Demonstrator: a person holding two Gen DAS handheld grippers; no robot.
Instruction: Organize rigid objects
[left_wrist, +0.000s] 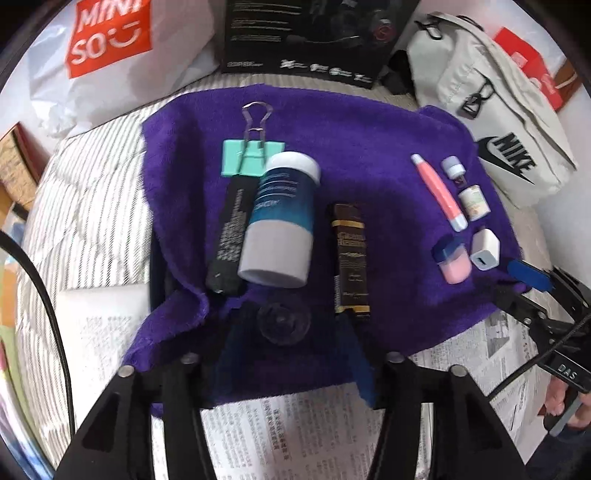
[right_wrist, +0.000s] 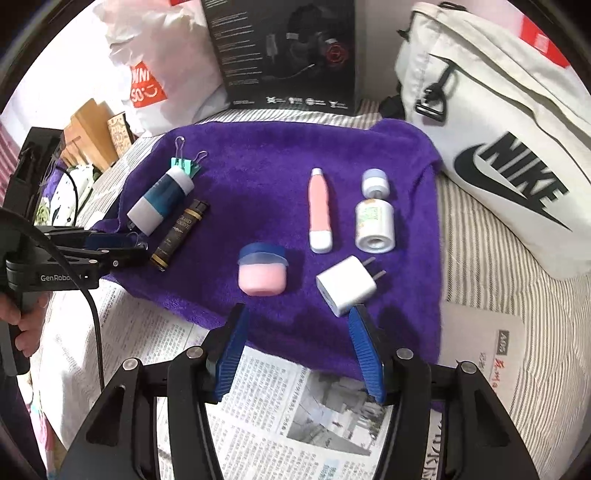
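Observation:
A purple towel (left_wrist: 388, 155) (right_wrist: 258, 158) holds the objects. On its left lie a green binder clip (left_wrist: 253, 157), a black tube (left_wrist: 231, 236), a blue-and-white bottle (left_wrist: 280, 218) (right_wrist: 160, 201) and a dark brown box (left_wrist: 351, 258) (right_wrist: 179, 234). On its right lie a pink pen-shaped tube (right_wrist: 319, 210), two small white bottles (right_wrist: 375, 182) (right_wrist: 375, 227), a pink jar with a blue lid (right_wrist: 262, 271) and a white charger (right_wrist: 347, 284). My left gripper (left_wrist: 282, 325) holds a small clear round object (left_wrist: 282, 323) between its fingers near the towel's front edge. My right gripper (right_wrist: 297, 314) is open, just in front of the jar and charger.
A white Nike bag (right_wrist: 498, 155) lies at the right, a black headset box (right_wrist: 288, 55) at the back, a white Miniso bag (left_wrist: 107, 40) at the back left. Newspaper (right_wrist: 295, 417) lies on the striped bedding (left_wrist: 92, 206) in front of the towel.

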